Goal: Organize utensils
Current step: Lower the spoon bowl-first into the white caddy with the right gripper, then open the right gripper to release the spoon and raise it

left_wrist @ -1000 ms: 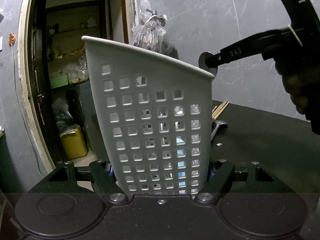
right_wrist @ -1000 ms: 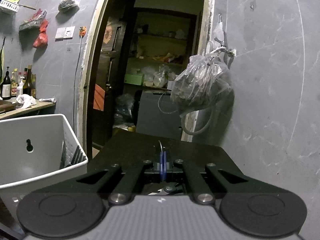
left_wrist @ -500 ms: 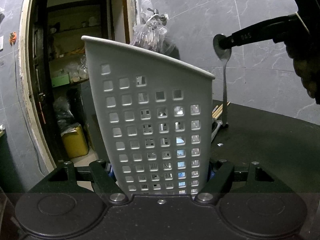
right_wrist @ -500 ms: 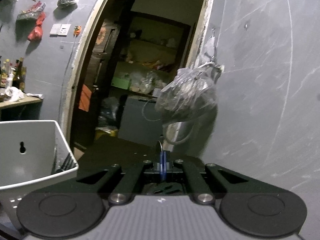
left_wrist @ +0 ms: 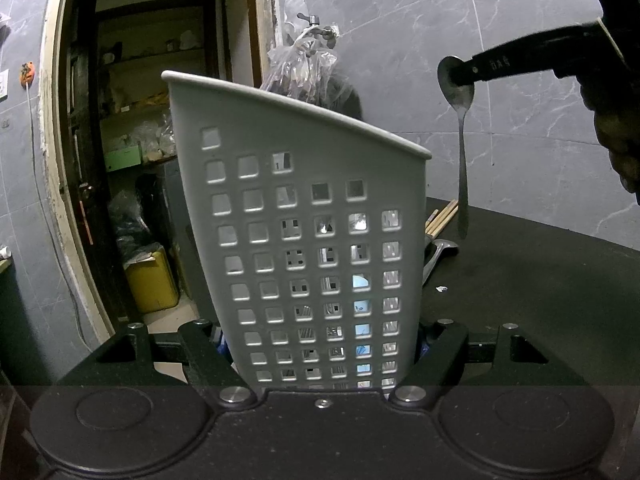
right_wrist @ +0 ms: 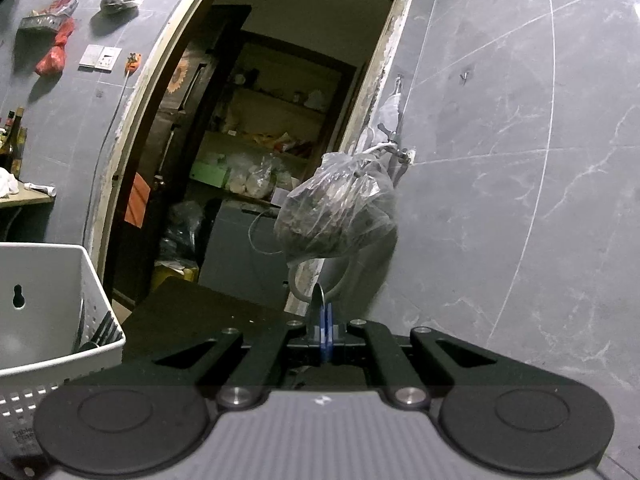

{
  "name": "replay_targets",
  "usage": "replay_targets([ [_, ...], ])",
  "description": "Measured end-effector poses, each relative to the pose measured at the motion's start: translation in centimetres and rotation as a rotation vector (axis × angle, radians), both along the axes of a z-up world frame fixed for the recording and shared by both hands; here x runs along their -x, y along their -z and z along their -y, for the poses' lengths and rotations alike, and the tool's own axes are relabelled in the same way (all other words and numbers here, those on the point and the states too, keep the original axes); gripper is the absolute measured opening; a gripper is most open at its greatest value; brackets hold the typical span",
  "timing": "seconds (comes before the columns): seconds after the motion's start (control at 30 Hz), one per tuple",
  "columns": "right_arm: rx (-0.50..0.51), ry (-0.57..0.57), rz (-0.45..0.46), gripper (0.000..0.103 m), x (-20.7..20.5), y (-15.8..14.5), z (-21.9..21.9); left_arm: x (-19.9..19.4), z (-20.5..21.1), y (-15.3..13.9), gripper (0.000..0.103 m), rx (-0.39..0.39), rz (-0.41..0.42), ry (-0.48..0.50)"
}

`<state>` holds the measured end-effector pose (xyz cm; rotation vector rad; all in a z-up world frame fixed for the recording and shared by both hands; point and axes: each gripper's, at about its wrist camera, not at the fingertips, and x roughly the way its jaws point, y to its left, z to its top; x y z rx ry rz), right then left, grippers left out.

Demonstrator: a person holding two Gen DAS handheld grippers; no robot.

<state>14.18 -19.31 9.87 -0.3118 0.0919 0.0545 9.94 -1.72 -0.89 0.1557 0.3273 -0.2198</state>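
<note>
Grey marble tile backs a black table point(left_wrist: 540, 292) where the left gripper point(left_wrist: 320, 344) clamps the white perforated caddy point(left_wrist: 312, 216) upright while the right gripper point(left_wrist: 460, 76), pinched shut on a slim steel spoon point(left_wrist: 462, 152) (handle dangling down), likely must carry it over the rim and release.

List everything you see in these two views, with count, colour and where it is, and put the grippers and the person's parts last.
utensil basket: one, white, perforated, clamped upright in the left gripper
spoon: one, steel, hanging bowl-up from the right gripper
second spoon: one, steel, on the table behind the basket
chopsticks: a few, wooden, on the table
table: one, black
plastic bag: one, clear, hanging on the wall tap
left gripper: black, shut on the basket
right gripper: black, shut on the spoon's bowl
hand: one, behind the right gripper
</note>
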Motion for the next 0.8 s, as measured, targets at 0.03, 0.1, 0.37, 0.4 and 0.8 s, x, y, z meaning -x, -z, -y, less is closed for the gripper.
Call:
replay_targets([
  [0.03,-0.002,-0.004,0.0,0.001,0.0,-0.1,-0.1,0.0,0.0,0.0,0.077,0.001,0.0,0.0],
  [0.1,-0.005,-0.014,0.009,0.001,0.2,-0.4,-0.1,0.0,0.0,0.0,0.077,0.0,0.001,0.0],
  [0.37,-0.085,-0.121,0.092,0.001,1.8,-4.8,-0.8,0.0,0.0,0.0,0.077,0.001,0.0,0.0],
  [0.4,-0.086,-0.133,0.109,0.001,2.1,-5.5,-1.0,0.0,0.0,0.0,0.077,0.001,0.0,0.001],
  [0.8,-0.079,-0.289,0.226,0.001,4.4,-9.8,-5.7,0.0,-0.1,0.0,0.077,0.0,-0.001,0.003],
])
